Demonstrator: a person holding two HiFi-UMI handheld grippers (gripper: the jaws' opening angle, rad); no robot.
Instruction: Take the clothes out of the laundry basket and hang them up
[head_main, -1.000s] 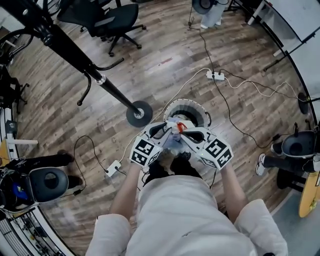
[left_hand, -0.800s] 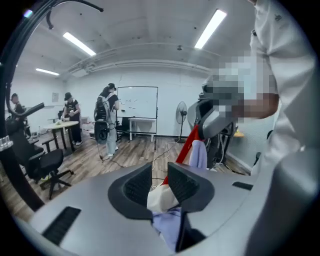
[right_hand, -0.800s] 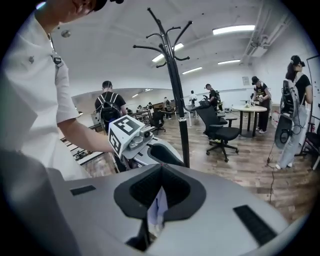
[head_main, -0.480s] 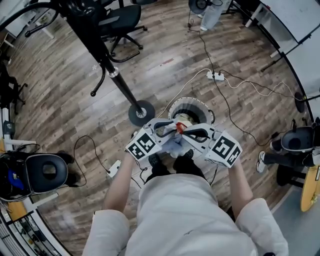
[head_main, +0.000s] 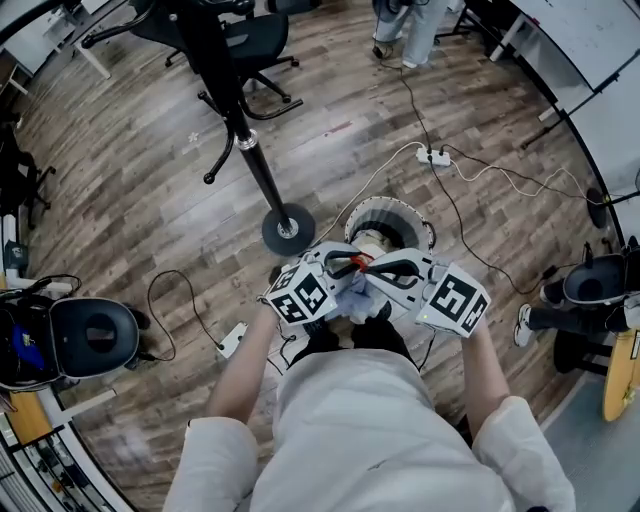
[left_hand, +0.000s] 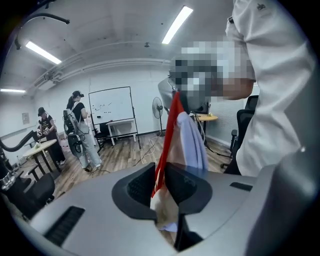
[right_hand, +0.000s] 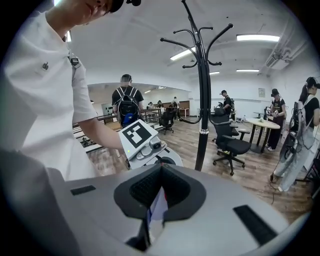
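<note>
Both grippers met around the centre of the head view, right above the person's white shirt (head_main: 370, 430). The left gripper (head_main: 343, 268) had its jaws closing with only a narrow gap left. The pale blue and white garment with a red strap (head_main: 353, 292) was pinched between its pads. In the left gripper view I could see the strap and a cream fold running straight through that gap. The right gripper (head_main: 368, 268) was clamped all the way together on a thin edge of the same garment. So the cloth was bunched up between the two grippers, sitting just below the round white ribbed laundry basket (head_main: 392, 212) in the frame. The black metal coat stand (head_main: 255, 165) ran off toward the upper left over the wood-plank floor (head_main: 130, 200). Its round base was just beside the basket.
</note>
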